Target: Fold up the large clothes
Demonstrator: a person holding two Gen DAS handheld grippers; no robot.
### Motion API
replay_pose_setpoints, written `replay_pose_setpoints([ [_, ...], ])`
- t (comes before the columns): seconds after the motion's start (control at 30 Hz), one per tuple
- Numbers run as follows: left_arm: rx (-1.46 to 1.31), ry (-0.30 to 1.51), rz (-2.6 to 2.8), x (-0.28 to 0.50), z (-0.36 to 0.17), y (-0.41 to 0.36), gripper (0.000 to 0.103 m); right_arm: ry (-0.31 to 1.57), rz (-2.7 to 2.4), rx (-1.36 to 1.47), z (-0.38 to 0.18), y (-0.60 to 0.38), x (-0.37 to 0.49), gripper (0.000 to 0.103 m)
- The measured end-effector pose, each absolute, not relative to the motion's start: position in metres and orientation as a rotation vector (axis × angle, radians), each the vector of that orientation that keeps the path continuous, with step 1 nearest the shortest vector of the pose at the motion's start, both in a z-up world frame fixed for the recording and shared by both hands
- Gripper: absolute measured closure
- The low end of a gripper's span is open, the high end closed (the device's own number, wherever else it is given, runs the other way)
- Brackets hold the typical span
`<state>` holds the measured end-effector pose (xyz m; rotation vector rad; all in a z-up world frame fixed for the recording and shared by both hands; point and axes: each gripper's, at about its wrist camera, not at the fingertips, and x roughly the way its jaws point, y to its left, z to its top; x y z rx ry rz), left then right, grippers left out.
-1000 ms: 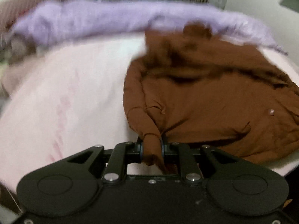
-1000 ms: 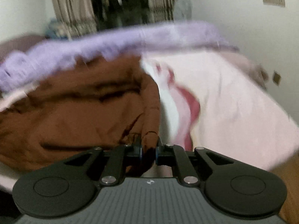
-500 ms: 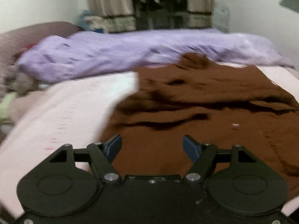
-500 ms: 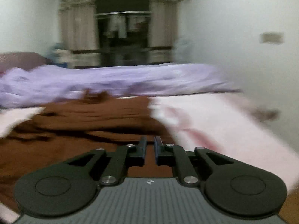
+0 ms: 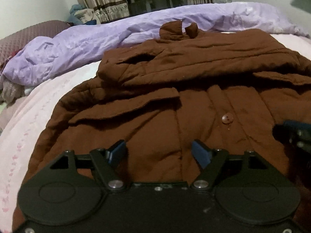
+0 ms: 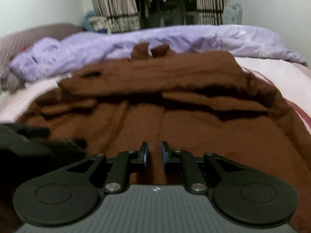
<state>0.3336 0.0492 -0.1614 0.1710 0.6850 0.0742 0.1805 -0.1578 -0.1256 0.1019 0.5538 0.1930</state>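
A large brown padded coat (image 5: 175, 101) lies spread on the pink bed, both sleeves folded across its upper part, a round button (image 5: 227, 118) on its front. It fills the right wrist view (image 6: 175, 120) too. My left gripper (image 5: 158, 152) is open and empty, low over the coat's near hem. My right gripper (image 6: 154, 153) has its jaws a narrow gap apart with nothing between them, over the hem's middle. Its tip shows at the right edge of the left wrist view (image 5: 295, 134). The left gripper shows at the left of the right wrist view (image 6: 25, 136).
A crumpled lilac duvet (image 5: 97, 38) lies along the far side of the bed. The pink sheet (image 5: 29, 120) shows left of the coat and to its right (image 6: 281, 77). A mauve quilted headboard (image 5: 29, 33) is far left. Curtains and a wardrobe stand behind.
Both grippers held the coat's sleeve cuffs a second ago. They carried the sleeves across the coat, let go, and now sit over the near hem with the left open.
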Motion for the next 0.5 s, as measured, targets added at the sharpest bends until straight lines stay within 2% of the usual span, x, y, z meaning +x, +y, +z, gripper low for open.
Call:
replay_pose_setpoints([
  [0.23, 0.12, 0.702, 0.048, 0.324, -0.156, 0.069, 0.019, 0.548, 0.162, 0.082, -0.129, -0.178, 0.181, 0.09],
  [0.5, 0.001, 0.66, 0.022, 0.305, -0.155, 0.134, 0.018, 0.554, -0.082, 0.197, -0.134, -0.267, 0.17, 0.094],
])
